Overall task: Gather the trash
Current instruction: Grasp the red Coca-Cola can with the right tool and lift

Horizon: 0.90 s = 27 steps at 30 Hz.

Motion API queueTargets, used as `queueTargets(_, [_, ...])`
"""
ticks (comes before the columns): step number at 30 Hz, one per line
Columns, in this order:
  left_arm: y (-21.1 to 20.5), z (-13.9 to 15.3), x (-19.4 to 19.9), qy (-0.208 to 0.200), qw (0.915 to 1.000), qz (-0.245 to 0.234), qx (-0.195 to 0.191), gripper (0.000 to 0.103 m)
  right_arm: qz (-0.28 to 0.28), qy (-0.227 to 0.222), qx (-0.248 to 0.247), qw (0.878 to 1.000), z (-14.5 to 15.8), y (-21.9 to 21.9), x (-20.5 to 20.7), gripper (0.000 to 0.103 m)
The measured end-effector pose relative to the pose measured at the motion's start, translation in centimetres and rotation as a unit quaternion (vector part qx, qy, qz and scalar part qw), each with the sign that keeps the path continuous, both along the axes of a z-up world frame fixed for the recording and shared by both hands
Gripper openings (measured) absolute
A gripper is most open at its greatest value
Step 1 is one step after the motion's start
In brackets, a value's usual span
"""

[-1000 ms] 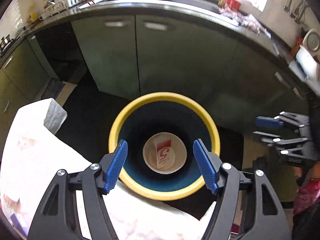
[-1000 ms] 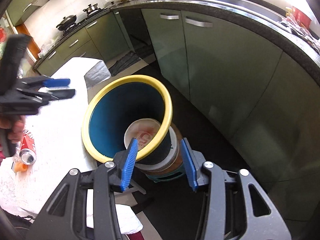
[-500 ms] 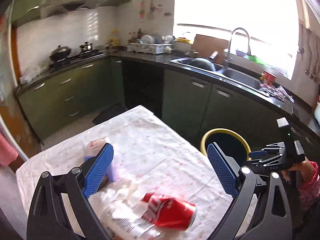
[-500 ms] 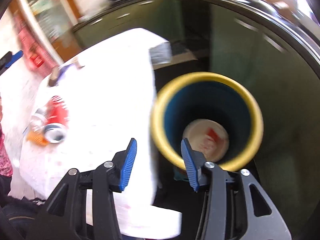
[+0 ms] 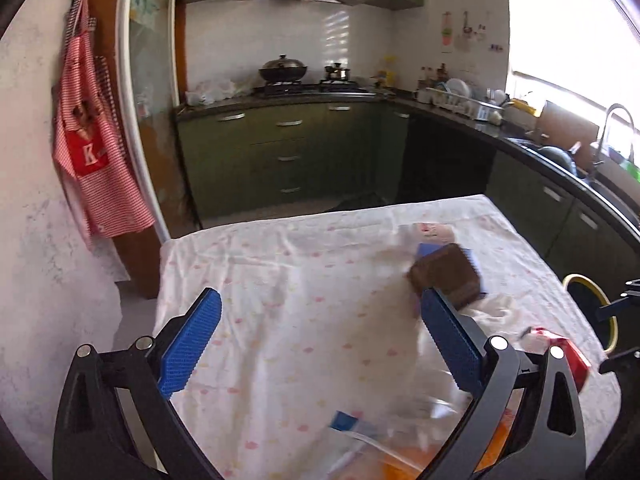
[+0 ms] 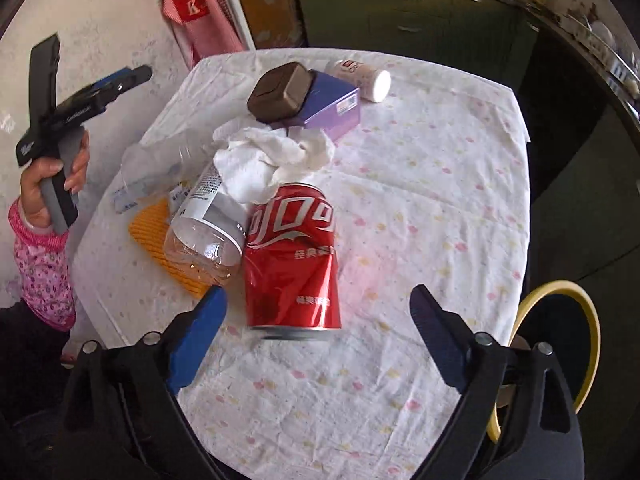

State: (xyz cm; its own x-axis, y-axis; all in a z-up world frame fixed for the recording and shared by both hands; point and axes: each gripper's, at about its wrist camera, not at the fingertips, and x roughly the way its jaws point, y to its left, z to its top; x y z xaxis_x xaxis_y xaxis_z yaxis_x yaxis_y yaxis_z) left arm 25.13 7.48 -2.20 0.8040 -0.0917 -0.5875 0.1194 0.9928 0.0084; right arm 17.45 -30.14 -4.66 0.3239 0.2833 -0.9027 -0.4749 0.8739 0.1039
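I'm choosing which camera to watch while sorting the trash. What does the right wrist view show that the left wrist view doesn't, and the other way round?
Only the right wrist view shows the crumpled white tissue, the clear plastic bottle lying on its side and the white cylindrical container clearly, plus the hand holding the left gripper.

Only the left wrist view shows the stove with its dark wok and the sink tap.

Both show the dented red soda can, the brown square lid, the purple box, the yellow-rimmed bin and the red checked apron.
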Motion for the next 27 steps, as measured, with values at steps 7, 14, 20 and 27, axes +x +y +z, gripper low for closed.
queueTargets(7, [2.1, -5.0, 3.8, 0.04, 0.998, 0.046, -0.015, 0.098, 0.024, 0.047, -0.09, 0.995, -3.7, 3.6, 1.9, 0.089])
queueTargets(14, [1.1, -4.7, 3.0, 0.033, 0.9989, 0.029, -0.018, 0.098, 0.031, 0.064, -0.098, 0.993, -5.4, 4.7, 2.2, 0.08])
queueTargets(20, [-0.2, -4.7, 2.4, 0.033, 0.9994, 0.012, -0.008, 0.098, 0.017, 0.077, -0.096, 0.992, -6.4, 3.7, 2.5, 0.064])
queueTargets(27, [-0.6, -4.7, 2.3, 0.031, 0.9994, 0.012, -0.009, 0.098, -0.022, 0.052, -0.063, 0.996, -4.3, -0.4, 1.2, 0.064])
